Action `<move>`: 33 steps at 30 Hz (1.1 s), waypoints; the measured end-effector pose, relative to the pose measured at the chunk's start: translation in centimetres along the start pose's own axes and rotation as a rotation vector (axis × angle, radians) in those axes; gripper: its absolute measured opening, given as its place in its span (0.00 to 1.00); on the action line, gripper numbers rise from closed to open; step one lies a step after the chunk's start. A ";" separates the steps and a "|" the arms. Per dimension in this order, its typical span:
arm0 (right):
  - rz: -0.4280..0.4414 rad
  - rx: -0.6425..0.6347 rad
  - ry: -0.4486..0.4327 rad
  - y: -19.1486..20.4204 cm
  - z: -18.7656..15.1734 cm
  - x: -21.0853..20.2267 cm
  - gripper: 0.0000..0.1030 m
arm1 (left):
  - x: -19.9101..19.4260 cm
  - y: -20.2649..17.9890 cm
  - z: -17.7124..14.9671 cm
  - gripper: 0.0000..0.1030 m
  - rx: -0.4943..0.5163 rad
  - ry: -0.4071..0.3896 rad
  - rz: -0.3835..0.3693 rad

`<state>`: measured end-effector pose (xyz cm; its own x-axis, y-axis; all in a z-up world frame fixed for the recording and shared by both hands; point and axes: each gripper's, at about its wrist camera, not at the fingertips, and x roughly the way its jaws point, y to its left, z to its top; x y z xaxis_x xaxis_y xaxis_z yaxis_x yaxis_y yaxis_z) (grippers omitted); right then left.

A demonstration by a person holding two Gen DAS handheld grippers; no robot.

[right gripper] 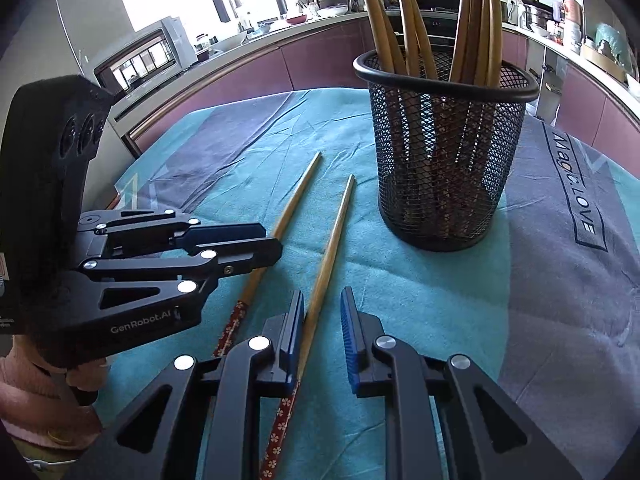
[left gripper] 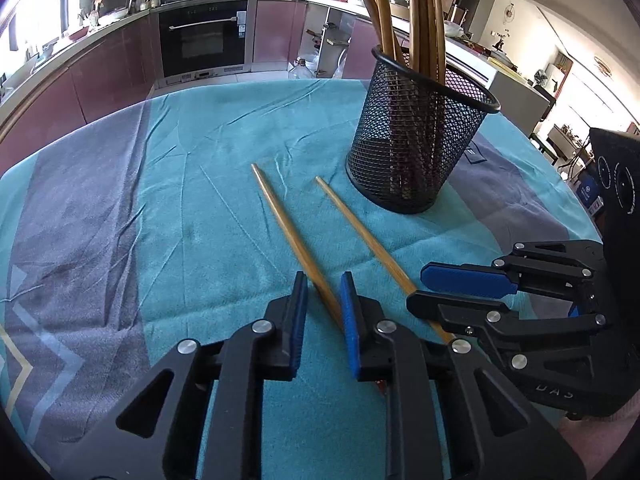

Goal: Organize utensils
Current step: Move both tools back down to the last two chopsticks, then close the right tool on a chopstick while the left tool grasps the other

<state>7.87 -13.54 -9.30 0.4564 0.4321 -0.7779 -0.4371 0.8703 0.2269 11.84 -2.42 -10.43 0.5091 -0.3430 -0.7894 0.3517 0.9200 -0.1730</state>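
Two bamboo chopsticks lie side by side on the teal cloth. The left chopstick point(left gripper: 294, 240) point(right gripper: 280, 232) runs between the fingers of my open left gripper point(left gripper: 324, 292), which also shows in the right wrist view point(right gripper: 268, 242). The right chopstick point(left gripper: 364, 234) point(right gripper: 328, 256) runs between the fingers of my open right gripper point(right gripper: 322, 312), which also shows in the left wrist view point(left gripper: 418, 284). Neither gripper is closed on its chopstick. A black mesh holder point(left gripper: 416, 148) point(right gripper: 444, 160) with several chopsticks upright in it stands just beyond the tips.
The teal and grey tablecloth point(left gripper: 180, 200) point(right gripper: 560, 260) covers the table. A kitchen counter and an oven point(left gripper: 204, 36) lie behind the table's far edge. A person's hand in a pink sleeve point(right gripper: 40, 400) holds the left gripper.
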 end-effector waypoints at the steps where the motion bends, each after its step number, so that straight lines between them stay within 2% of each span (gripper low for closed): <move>1: 0.000 0.000 -0.001 0.0 0.0 0.0 0.16 | -0.2 0.1 -0.1 0.15 -0.002 -0.001 0.000; 9: -0.008 -0.009 -0.003 0.0 0.5 0.4 0.16 | -0.9 0.2 -1.2 0.12 -0.020 -0.001 0.007; 19: -0.026 -0.013 -0.015 0.2 1.4 1.3 0.16 | -0.1 0.5 0.3 0.16 -0.019 -0.013 0.059; 27: -0.039 -0.021 -0.022 0.2 2.2 2.1 0.16 | 0.8 0.5 1.1 0.16 -0.019 -0.015 0.066; 33: -0.037 -0.011 -0.023 -0.1 2.6 2.4 0.11 | 1.4 0.7 1.7 0.16 -0.042 -0.019 0.074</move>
<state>11.00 -11.95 -9.64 0.4901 0.4046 -0.7721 -0.4276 0.8834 0.1915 14.15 -2.59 -10.62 0.5471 -0.2768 -0.7899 0.2793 0.9500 -0.1394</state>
